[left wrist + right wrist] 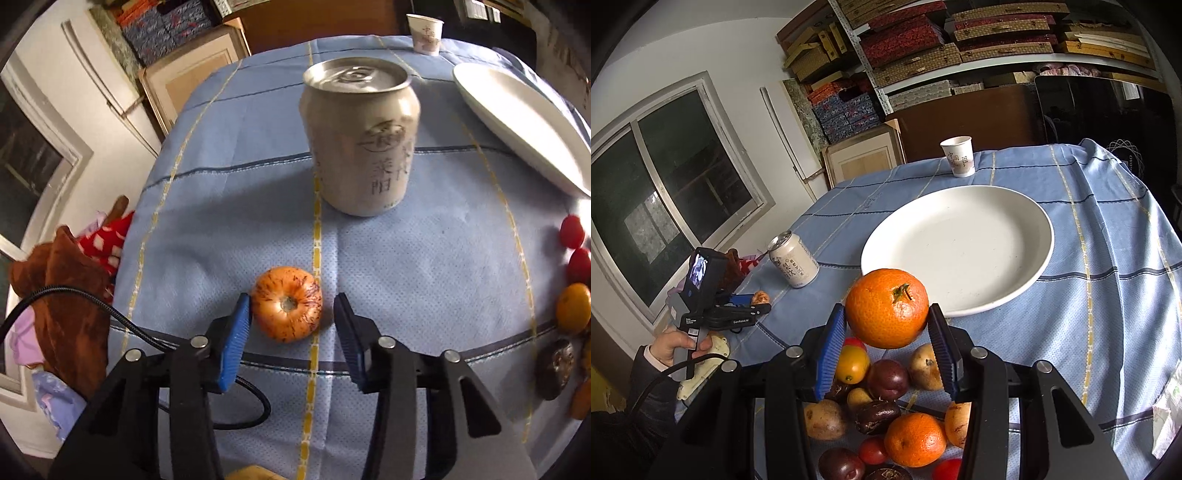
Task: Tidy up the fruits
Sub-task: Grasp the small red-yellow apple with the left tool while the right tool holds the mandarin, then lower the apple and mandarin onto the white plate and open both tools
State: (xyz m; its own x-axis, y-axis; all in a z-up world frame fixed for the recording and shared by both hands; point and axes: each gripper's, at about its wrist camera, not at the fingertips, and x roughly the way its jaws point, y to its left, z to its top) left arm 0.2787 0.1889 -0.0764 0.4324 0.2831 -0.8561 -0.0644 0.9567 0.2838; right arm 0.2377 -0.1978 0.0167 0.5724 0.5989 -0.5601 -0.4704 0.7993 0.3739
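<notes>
One plate [1015,291], one can [793,263], one cup [958,156], two grippers [291,321] [887,325], two oranges [886,308] [915,439], and a fruit pile [886,380] too overlapped to count

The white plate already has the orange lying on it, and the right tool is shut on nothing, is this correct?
Not quite. The white plate has nothing on it, and the orange is clamped between the blue pads of the right tool, lifted above the pile of fruit in front of the plate. The right wrist view shows this.
</notes>
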